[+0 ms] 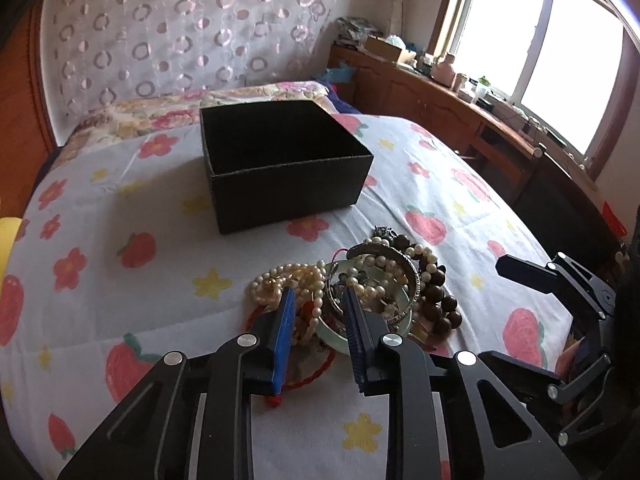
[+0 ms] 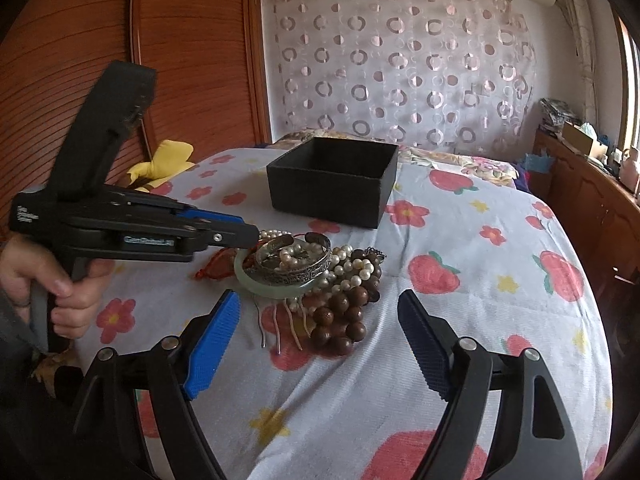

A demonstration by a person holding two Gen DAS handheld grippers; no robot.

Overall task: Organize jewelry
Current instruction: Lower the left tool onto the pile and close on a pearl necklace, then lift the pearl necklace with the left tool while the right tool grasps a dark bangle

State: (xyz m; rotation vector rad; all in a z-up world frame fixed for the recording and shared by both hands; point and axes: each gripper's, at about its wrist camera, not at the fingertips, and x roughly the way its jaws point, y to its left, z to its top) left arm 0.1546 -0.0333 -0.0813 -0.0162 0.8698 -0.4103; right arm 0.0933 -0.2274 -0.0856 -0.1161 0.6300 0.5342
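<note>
**Blue pads at the jewelry heap**

Blue fingers [image 1: 285, 320] of the left hand-held gripper [image 1: 320, 300] reach into the near side of the jewelry pile [image 1: 360, 280] on the bed [image 1: 120, 200]. Its jaws are narrowed around pearl strands [image 1: 288, 276] and a red cord [image 1: 316, 368], but whether the pads actually press on anything cannot be told. The right hand-held gripper [image 2: 320, 312] hovers released, jaws wide, just short of the brown wooden beads [image 2: 340, 316] at the pile's edge. A hand [image 2: 60, 280] grips the left tool's handle. Within the heap lie a pale green bangle [image 2: 256, 284] and an engraved silver bracelet [image 2: 300, 268]. Beyond the pile, apart from it, stands an open black box [image 1: 280, 160]. Farther back hangs a circle-patterned curtain [image 2: 400, 60].
</note>
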